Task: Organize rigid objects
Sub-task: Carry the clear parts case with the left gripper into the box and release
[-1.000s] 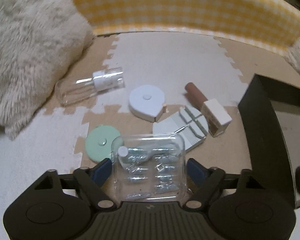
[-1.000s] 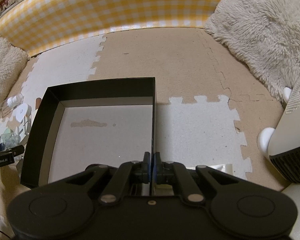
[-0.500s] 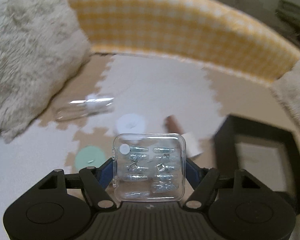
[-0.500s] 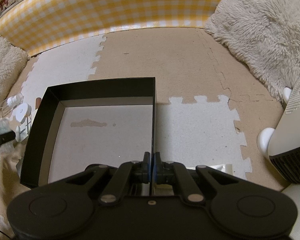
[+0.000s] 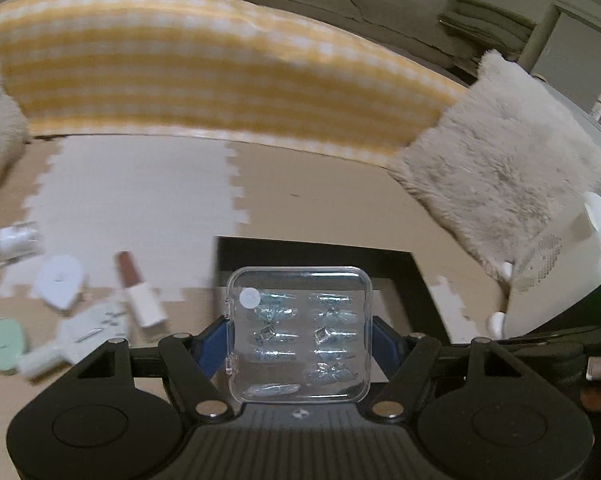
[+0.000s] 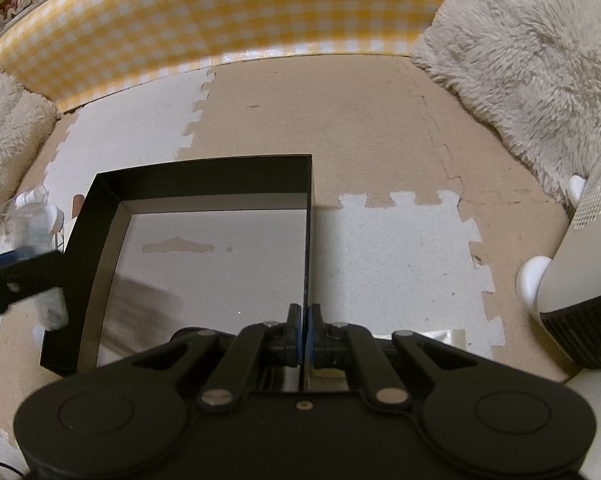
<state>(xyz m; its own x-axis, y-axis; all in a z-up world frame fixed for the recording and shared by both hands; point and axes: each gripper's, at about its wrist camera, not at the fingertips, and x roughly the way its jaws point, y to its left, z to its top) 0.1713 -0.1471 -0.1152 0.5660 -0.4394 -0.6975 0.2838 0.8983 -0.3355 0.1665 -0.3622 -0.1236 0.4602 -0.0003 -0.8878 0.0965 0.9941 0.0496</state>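
Observation:
My left gripper (image 5: 298,336) is shut on a clear plastic case (image 5: 298,332) of small silvery parts and holds it in the air, facing the black box (image 5: 316,252). In the right wrist view the left gripper (image 6: 16,276) shows blurred at the box's left wall. My right gripper (image 6: 303,320) is shut on the right wall of the black box (image 6: 309,216), whose grey floor is bare. On the mat to the left lie a brown-and-white tube (image 5: 138,292), a white round case (image 5: 58,286), a green disc (image 5: 2,344) and a clear bottle (image 5: 14,240).
Fluffy cushions (image 6: 540,60) lie at the right and the left (image 6: 4,132). A yellow checked wall (image 6: 220,20) closes the back. A white appliance (image 6: 580,264) stands at the right. A pale flat tool (image 5: 88,330) lies by the tube.
My left gripper has lifted the clear case off the mat and swung right toward the black box. The right gripper has stayed clamped on the box wall.

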